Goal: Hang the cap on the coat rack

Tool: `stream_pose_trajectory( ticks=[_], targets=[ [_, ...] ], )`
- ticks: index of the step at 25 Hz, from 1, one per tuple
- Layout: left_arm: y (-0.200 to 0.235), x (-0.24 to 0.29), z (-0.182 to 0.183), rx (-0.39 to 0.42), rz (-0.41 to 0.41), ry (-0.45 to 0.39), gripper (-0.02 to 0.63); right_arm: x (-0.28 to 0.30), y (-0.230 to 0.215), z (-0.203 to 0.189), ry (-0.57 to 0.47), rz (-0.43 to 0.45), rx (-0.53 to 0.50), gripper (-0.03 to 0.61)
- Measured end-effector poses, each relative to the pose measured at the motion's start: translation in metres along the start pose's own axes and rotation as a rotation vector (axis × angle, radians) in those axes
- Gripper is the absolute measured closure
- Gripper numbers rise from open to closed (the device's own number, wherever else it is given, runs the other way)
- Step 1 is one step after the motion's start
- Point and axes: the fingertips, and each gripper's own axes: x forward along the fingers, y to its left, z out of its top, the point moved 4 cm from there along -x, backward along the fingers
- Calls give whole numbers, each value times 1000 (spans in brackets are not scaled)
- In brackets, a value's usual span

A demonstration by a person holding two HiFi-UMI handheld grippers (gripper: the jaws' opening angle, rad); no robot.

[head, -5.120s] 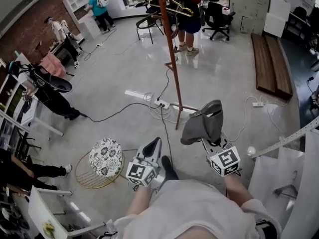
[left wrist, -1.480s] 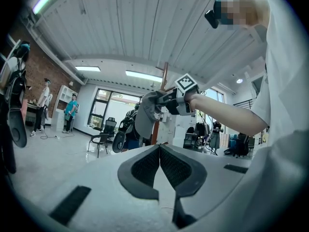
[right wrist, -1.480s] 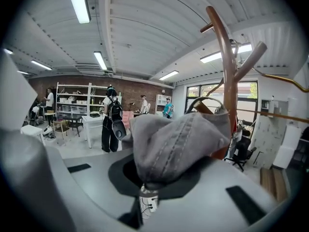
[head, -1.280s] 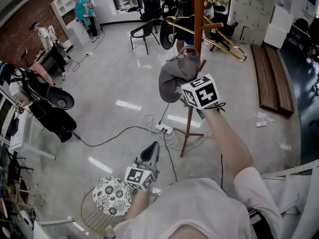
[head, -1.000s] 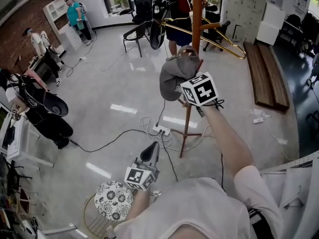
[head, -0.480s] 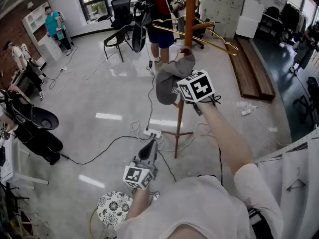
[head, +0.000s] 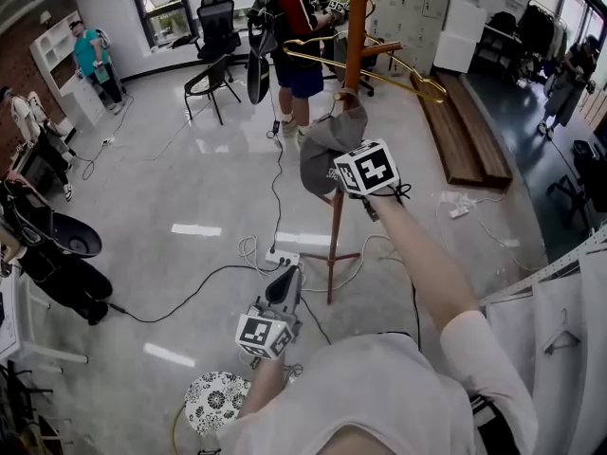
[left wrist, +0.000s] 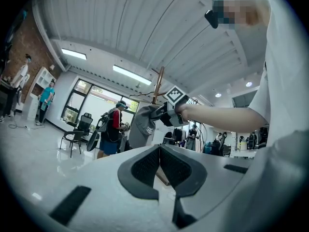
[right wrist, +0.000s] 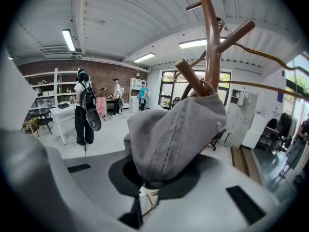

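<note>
My right gripper had its jaws squeezed on the edge of the gray cap. The cap looked soft, light and floppy, so I think the edge was a good place to hold. Its top was against a peg of the coat rack. I could not tell if it was hooked. My left gripper was pressed together on nothing, well below the coat rack.
</note>
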Motion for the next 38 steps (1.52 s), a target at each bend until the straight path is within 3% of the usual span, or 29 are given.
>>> stream_pose_trajectory(
  ticks=[9, 36, 37, 38],
  targets=[
    [-6, -3, 1, 17, -5, -14, 604, 6, -1, -15, 22, -46, -6, 555],
    [-24, 0, 4, 25, 14, 5, 604, 11, -3, -29, 15, -50, 1, 554],
    [-24, 0, 3, 24, 15, 5, 604, 11, -4, -28, 4, -56, 4, 546],
    [-25, 0, 2, 24, 16, 6, 604, 11, -5, -27, -17, -63, 11, 490]
  ],
)
